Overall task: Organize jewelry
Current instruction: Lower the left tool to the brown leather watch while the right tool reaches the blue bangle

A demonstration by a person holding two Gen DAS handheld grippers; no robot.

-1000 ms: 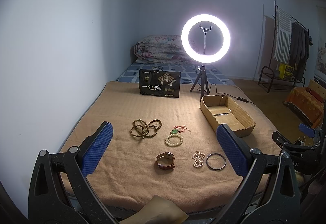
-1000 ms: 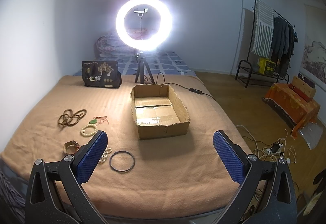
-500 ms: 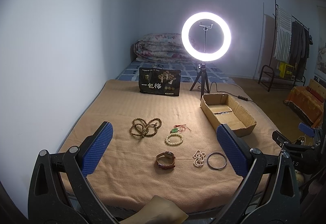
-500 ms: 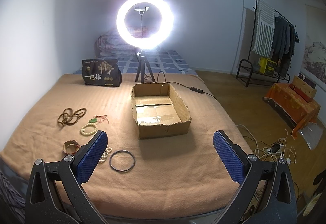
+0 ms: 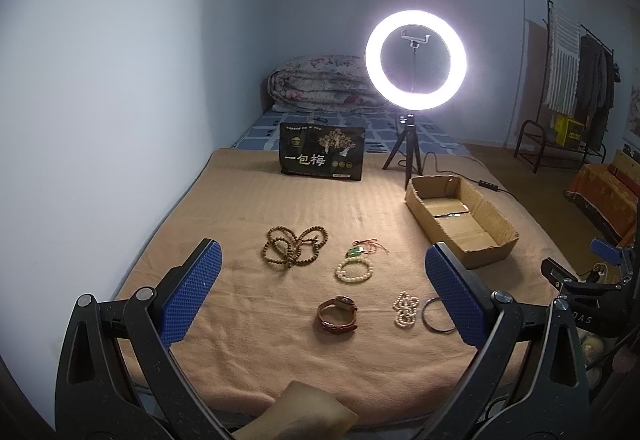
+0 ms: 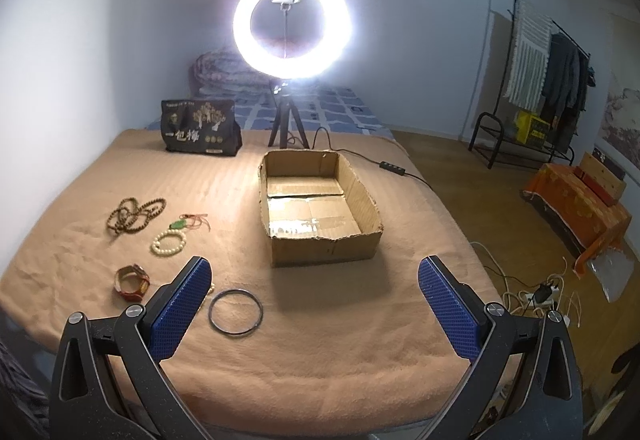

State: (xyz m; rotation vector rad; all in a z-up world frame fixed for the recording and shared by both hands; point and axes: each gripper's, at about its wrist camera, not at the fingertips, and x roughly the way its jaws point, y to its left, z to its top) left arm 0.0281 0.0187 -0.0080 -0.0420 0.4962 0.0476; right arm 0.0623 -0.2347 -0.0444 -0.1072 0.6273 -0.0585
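Jewelry lies on the tan blanket (image 5: 248, 216): brown wooden beads (image 5: 294, 248), a green pendant on red cord (image 5: 362, 248), a cream bead bracelet (image 5: 354, 269), a brown watch (image 5: 337, 314), a small pearl strand (image 5: 406, 309) and a dark bangle (image 6: 235, 307). An open cardboard box (image 6: 320, 212) stands to their right and is empty. My left gripper (image 5: 320, 296) is open and empty, held above the blanket's near part. My right gripper (image 6: 316, 304) is open and empty, in front of the box, with the bangle just right of its left finger.
A lit ring light on a tripod (image 6: 289, 40) stands behind the box, its cable (image 6: 392, 164) trailing right. A black printed bag (image 5: 321, 156) stands at the back. A wall runs along the left. Cables and a power strip (image 6: 542, 292) lie on the floor at right.
Both grippers have drifted slightly forward and down toward the blanket; the right view has come closer to the box. Nothing was picked up or moved.
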